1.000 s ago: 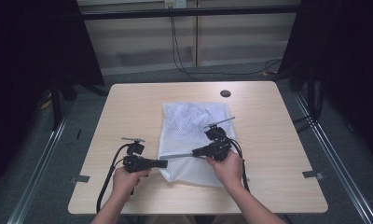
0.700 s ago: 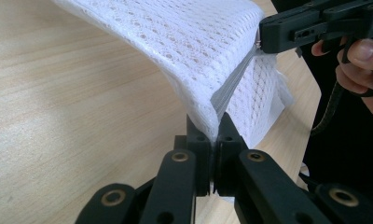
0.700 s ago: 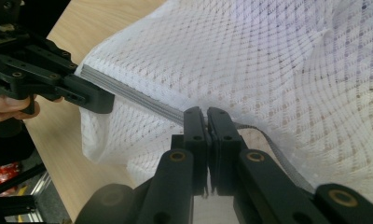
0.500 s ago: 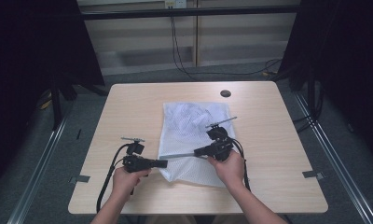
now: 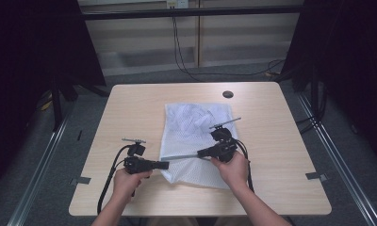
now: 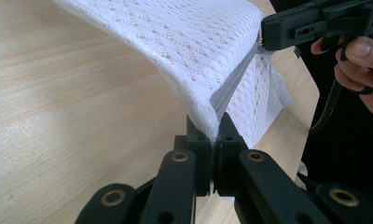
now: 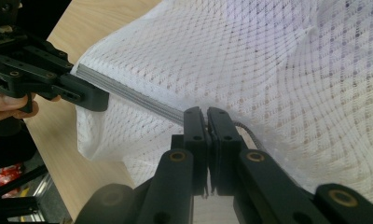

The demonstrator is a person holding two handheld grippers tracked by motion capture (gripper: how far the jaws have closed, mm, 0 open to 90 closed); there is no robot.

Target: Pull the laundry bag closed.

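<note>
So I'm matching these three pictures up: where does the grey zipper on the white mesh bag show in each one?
High view: the zipper runs level across the mesh bag, between the left gripper and right gripper.
Left gripper view: it climbs from the jaws at bottom centre to the upper right.
Right gripper view: it slants from left of centre down to the jaws.
Shared landmark: the wooden table.

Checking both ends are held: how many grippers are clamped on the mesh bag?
2: the left gripper pinches the mesh bag at its zipper's left end, the right gripper farther along.
</note>
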